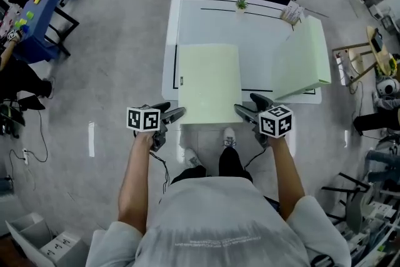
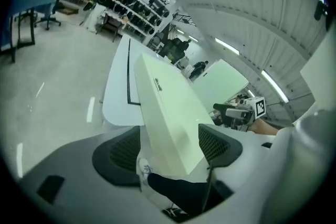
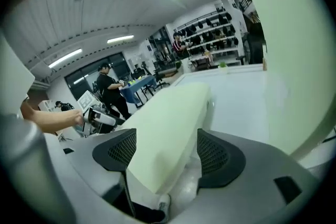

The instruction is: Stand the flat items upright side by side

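Left gripper [image 1: 175,109]: your jaws gape around the near board's [image 1: 209,81] corner, not gripping.
Right gripper [image 1: 245,103]: same at the opposite corner, readying a two-sided lift.
Near board: flat at table [image 1: 172,40] edge; second board [image 1: 303,59] to its right.

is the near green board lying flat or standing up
Lying flat: in the head view the board shows its broad face upward on the table.
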The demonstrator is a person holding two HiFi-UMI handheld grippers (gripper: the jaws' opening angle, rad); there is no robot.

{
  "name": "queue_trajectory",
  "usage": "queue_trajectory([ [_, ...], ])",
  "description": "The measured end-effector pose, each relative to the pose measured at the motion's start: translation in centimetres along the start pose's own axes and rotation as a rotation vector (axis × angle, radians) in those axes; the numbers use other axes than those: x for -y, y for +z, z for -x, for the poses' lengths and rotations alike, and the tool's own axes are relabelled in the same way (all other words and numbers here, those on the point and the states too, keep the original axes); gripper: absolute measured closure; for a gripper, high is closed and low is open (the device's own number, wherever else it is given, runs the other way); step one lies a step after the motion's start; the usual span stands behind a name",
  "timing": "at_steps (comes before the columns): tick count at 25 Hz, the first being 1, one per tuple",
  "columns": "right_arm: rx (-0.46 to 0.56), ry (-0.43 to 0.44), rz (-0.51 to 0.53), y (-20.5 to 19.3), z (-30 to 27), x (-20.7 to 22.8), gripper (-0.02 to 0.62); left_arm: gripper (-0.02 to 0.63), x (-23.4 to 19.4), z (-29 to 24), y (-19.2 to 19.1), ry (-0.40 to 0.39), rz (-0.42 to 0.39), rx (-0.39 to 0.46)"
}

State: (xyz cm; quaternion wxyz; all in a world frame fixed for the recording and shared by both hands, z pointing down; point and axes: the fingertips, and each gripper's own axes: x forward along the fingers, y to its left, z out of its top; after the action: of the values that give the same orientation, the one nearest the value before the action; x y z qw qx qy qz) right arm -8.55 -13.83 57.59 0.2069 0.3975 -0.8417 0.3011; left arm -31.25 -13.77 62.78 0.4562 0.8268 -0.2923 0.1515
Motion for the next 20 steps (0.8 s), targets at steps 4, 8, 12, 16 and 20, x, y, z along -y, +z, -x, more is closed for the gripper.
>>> queue_trajectory([
  [4,-0.086,-0.012,-0.021,-3.1,-1.2,1.1,0.236,0.261,-0.4,-2.0,-2.2,-0.070,0.071,-0.042],
  [8,-0.128,0.024,-0.051,-3.9,-2.3,1.3,0.236,0.258,0.0,-3.9,-2.7,-0.159,0.071,-0.070],
  [12,-0.173,0.049,-0.061,-4.6,-3.7,0.6,0.236,0.249,0.1,-4.3,-2.8,-0.256,0.101,-0.099],
  [16,-0.198,0.046,-0.077,-5.3,-4.8,0.3,0.230,0.244,0.4,-5.1,-3.2,-0.406,0.182,-0.117],
  [20,-0.189,0.054,-0.118,-5.3,-5.5,0.5,0.216,0.245,1.0,-5.9,-3.0,-0.528,0.238,-0.095],
])
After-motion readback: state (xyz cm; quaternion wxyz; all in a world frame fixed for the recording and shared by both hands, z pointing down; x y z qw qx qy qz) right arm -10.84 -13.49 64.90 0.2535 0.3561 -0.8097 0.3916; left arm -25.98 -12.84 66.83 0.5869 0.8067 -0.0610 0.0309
